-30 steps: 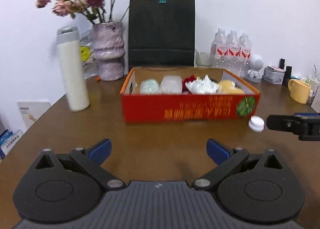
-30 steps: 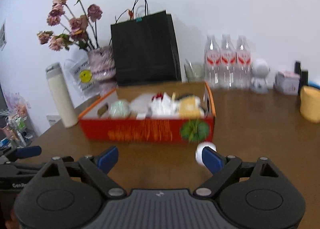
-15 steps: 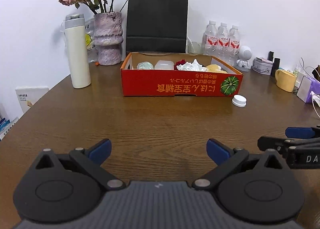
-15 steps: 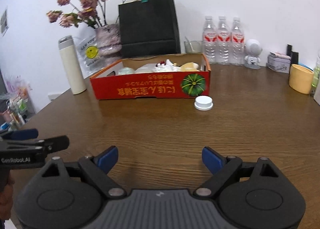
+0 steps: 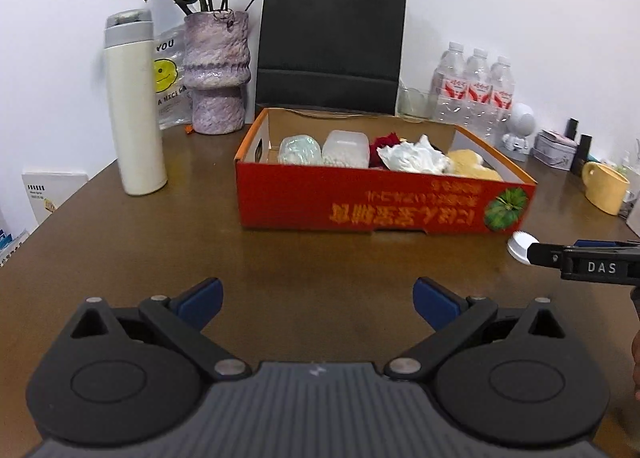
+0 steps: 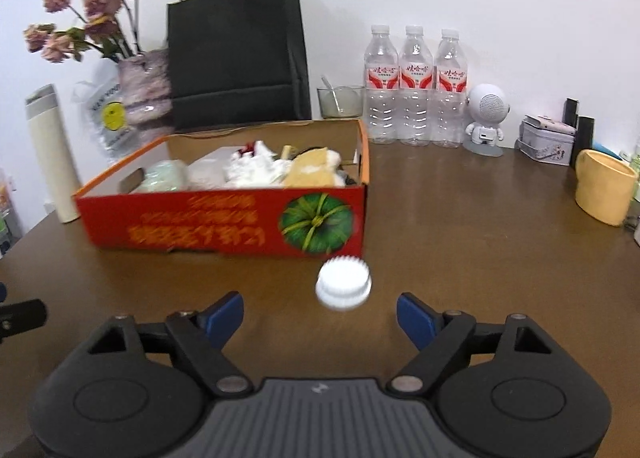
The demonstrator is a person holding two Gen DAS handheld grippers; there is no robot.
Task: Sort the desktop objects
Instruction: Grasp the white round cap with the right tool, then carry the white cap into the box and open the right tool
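Standing at the far left of the brown counter (image 5: 120, 258) is one tall cream flask (image 5: 135, 103), upright, its long axis vertical. Next come one purple vase (image 5: 217, 73) of dried roses and one black paper bag (image 5: 330, 41) against the wall. One red cardboard box (image 5: 360, 209) lies with its long side across the view, its printed lettering upside down, holding several small items. Three water bottles (image 6: 414, 85) stand in a row behind it, then one white robot figure (image 6: 486, 117) and one yellow mug (image 6: 604, 191). One white ribbed cap (image 6: 343, 285) sits flat on the counter just before the box's right corner. The left tongs (image 5: 316, 298) are spread wide with nothing between them. The right tongs (image 6: 320, 316) are closing, the cap just ahead of their tips and untouched.
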